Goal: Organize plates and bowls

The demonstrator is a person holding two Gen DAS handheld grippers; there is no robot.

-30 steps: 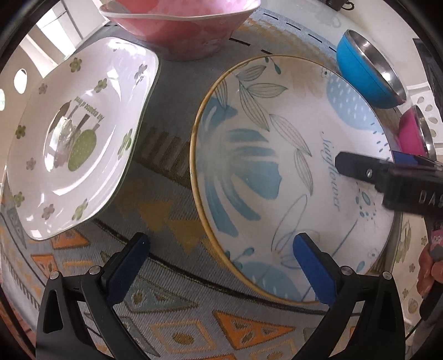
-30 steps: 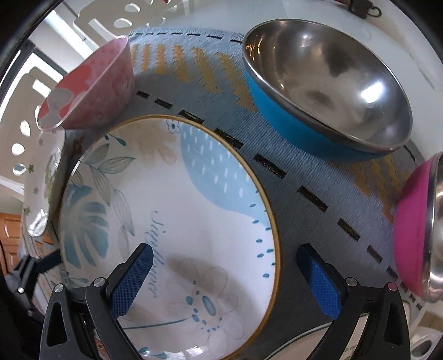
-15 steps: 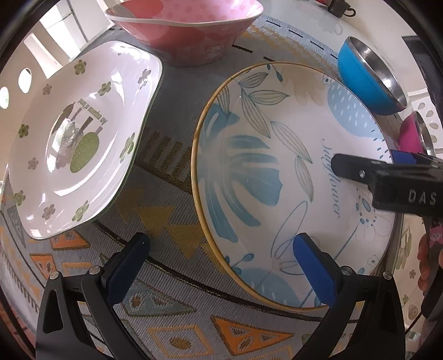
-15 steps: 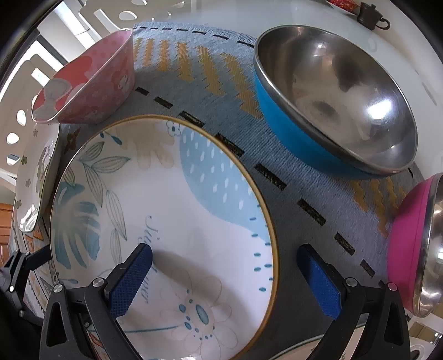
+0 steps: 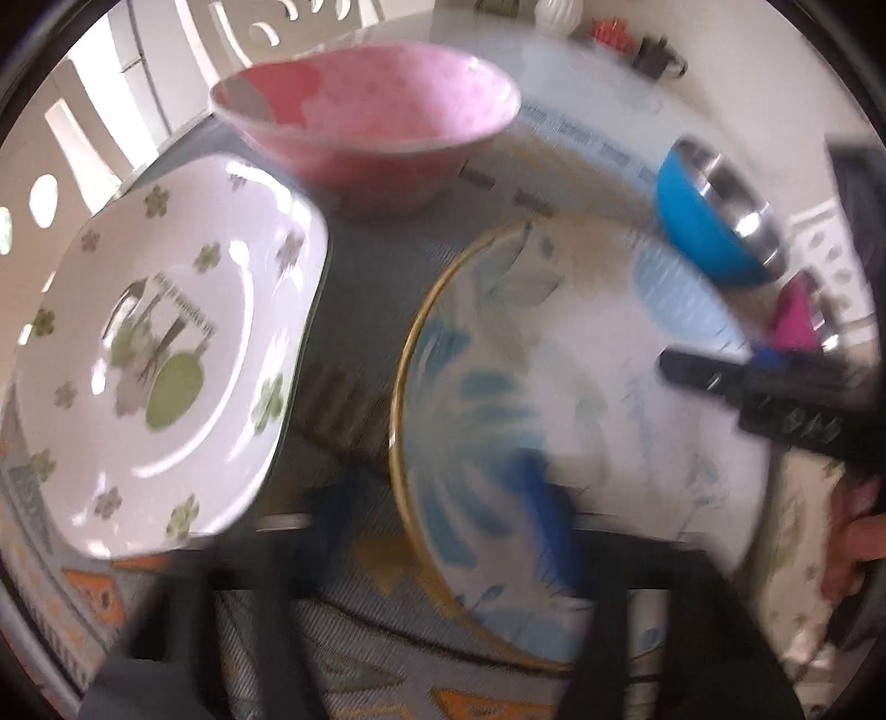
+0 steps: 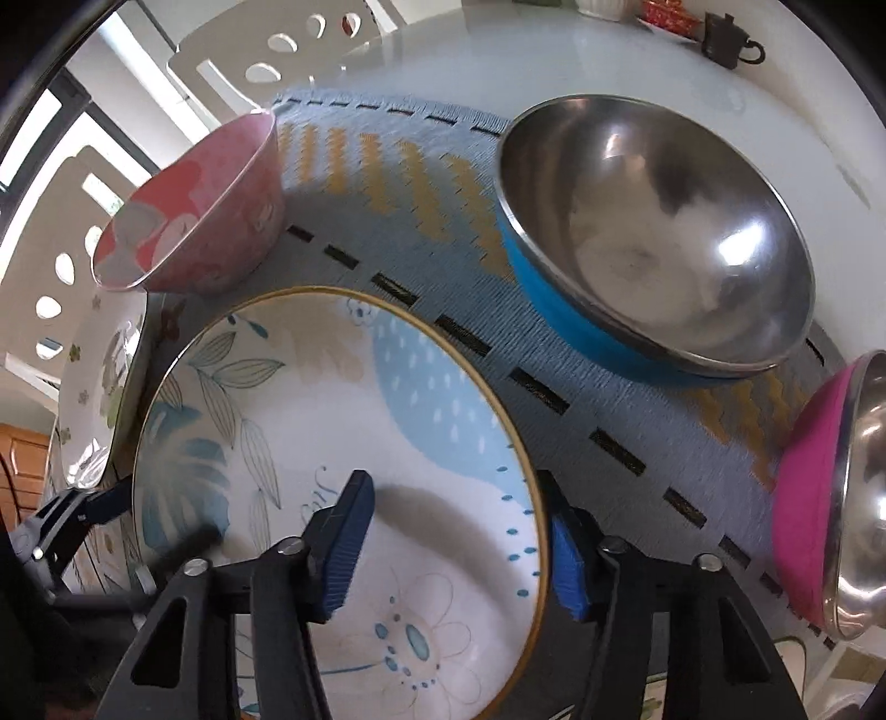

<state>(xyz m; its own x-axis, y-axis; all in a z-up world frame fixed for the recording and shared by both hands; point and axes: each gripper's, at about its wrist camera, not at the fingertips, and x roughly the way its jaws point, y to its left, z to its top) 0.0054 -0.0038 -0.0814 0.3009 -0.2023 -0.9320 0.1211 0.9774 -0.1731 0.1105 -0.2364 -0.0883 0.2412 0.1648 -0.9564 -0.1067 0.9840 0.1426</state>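
A round plate with blue leaf print and a gold rim [image 5: 581, 387] [image 6: 343, 421] lies on the patterned mat. My left gripper [image 5: 437, 520] straddles its near-left rim, one blue pad inside and one outside; the view is blurred. My right gripper [image 6: 454, 548] straddles its right rim, left pad [image 6: 343, 537] over the plate, right pad [image 6: 565, 559] outside. Both sets of jaws are partly closed with a gap. A white squarish plate with green flowers [image 5: 160, 354] [image 6: 99, 399] lies to the left.
A pink bowl [image 5: 365, 122] [image 6: 194, 216] stands behind the plates. A blue steel bowl [image 5: 720, 221] [image 6: 653, 243] and a magenta steel bowl [image 5: 797, 321] [image 6: 819, 498] stand at the right. A dark teapot [image 6: 731, 47] sits far back on the white table.
Both grippers have narrowed their jaws around the leaf plate's opposite rims. The left camera has moved and is now motion-blurred.
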